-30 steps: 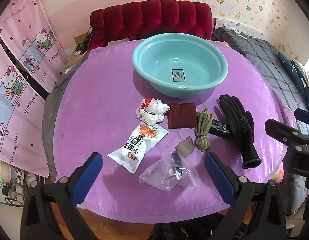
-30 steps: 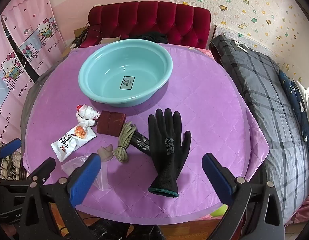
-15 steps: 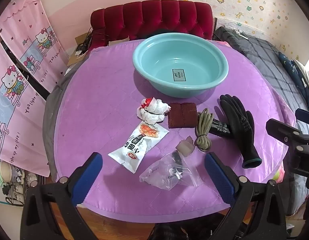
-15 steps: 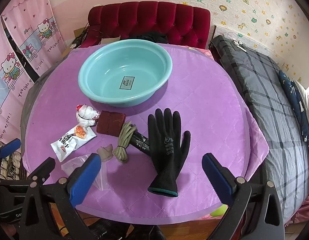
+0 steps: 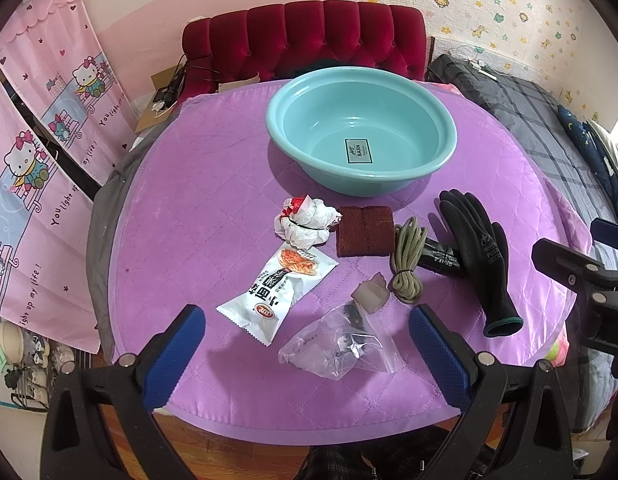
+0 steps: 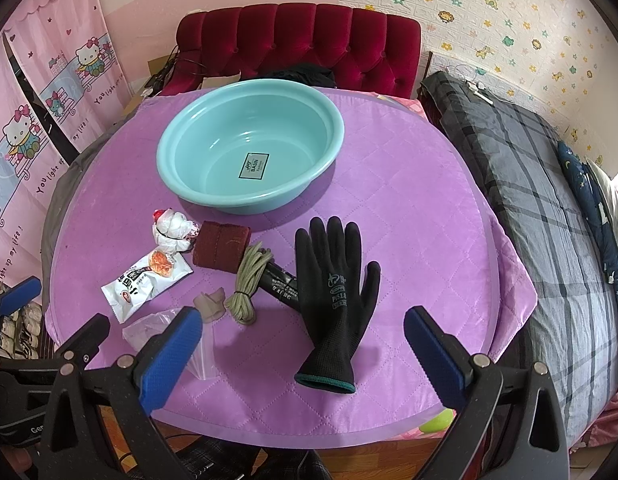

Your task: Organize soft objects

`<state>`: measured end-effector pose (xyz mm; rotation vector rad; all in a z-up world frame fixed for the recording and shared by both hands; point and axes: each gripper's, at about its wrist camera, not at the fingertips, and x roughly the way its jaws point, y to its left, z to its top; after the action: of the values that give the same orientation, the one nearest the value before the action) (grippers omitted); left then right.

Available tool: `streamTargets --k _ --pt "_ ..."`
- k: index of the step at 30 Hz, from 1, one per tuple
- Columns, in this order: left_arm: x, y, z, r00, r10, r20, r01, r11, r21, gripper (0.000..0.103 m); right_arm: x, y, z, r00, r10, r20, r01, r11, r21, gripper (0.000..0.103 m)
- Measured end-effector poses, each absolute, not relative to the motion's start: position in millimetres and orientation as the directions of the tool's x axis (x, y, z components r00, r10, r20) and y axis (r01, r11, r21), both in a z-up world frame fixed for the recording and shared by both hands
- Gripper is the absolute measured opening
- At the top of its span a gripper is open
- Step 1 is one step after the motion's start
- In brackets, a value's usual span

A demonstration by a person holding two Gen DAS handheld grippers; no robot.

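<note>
Hovering, left gripper (image 5: 307,344): held low over the near table edge, blue-padded fingers (image 5: 177,346) spread wide apart with nothing between them; the clear plastic bag lies on the cloth in the gap ahead.
Right gripper (image 6: 297,346): held over the near edge further right, fingers (image 6: 433,348) likewise parted and gripping nothing; the glove's cuff lies on the cloth between them.
Table (image 5: 197,208): round, under a quilted purple cloth.
Basin (image 5: 361,146): teal plastic, at the far side of the table, only a label sticker showing on its floor.
Black glove (image 6: 335,292): flat, palm side with print up, fingers pointing toward the basin, cuff toward the near edge.
Dark tube (image 6: 283,282): partly under the glove's left edge, other end under the cord.
Cord bundle (image 5: 407,260): olive, coiled and tied, lying across the tube, just right of the brown pad.
Brown pad (image 5: 364,231): dark red-brown, folded, just near of the basin.
Crumpled white bag (image 5: 307,222): bound with a black band, touching the pad's left side.
Snack packet (image 5: 279,290): white, printed, lying diagonally near of the crumpled bag.
Clear plastic bag (image 5: 341,344): nearest the edge, dark contents I cannot identify.
Pale soft lump (image 5: 371,294): at the bag's far corner, beside the cord's near end.
Surroundings: red tufted headboard (image 6: 299,42) behind the table, plaid bedding (image 6: 541,184) to the right, pink cartoon curtain (image 5: 41,152) to the left.
</note>
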<state>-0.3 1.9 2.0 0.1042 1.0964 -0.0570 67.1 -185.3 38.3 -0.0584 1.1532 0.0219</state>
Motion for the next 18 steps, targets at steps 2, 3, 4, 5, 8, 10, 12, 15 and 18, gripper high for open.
streamTargets --k 2,3,4,5,8,10,12,15,18 --pt "-0.3 2.1 2.1 0.457 0.007 -0.890 0.096 0.994 0.057 0.103 66.7 -185.3 38.7 0.406 -0.013 -0.914 -0.048 0.998 -0.036 0.103" --pt "-0.3 2.0 2.1 0.456 0.006 -0.890 0.096 0.994 0.056 0.103 66.7 -185.3 38.7 0.407 -0.014 -0.914 -0.047 0.998 -0.036 0.103" --pt "-0.5 1.8 2.0 0.457 0.006 -0.889 0.097 0.994 0.057 0.103 66.6 -185.2 38.7 0.406 -0.013 -0.914 -0.048 0.998 -0.036 0.103" --pt "-0.6 1.9 2.1 0.458 0.007 -0.889 0.097 0.994 0.058 0.103 66.3 -185.4 39.0 0.407 -0.014 -0.914 -0.048 0.998 -0.036 0.103" --pt "-0.4 1.6 1.9 0.457 0.006 -0.889 0.098 0.994 0.057 0.103 66.0 -185.5 39.1 0.406 -0.013 -0.914 -0.048 0.998 -0.036 0.103" --pt "-0.4 1.8 2.0 0.458 0.007 -0.889 0.097 0.994 0.058 0.103 65.8 -185.7 39.2 0.406 -0.013 -0.914 -0.048 0.998 -0.035 0.103" --pt "-0.4 1.9 2.1 0.456 0.006 -0.890 0.098 0.994 0.056 0.103 65.5 -185.8 39.3 0.406 -0.014 -0.914 -0.047 0.998 -0.036 0.103" --pt "-0.6 1.7 2.0 0.458 0.007 -0.889 0.097 0.994 0.058 0.103 65.2 -185.8 39.4 0.407 -0.014 -0.913 -0.048 0.998 -0.037 0.103" --pt "-0.7 1.7 2.1 0.458 0.007 -0.889 0.097 0.994 0.058 0.103 65.1 -185.2 38.6 0.408 -0.013 -0.913 -0.048 0.998 -0.036 0.103"
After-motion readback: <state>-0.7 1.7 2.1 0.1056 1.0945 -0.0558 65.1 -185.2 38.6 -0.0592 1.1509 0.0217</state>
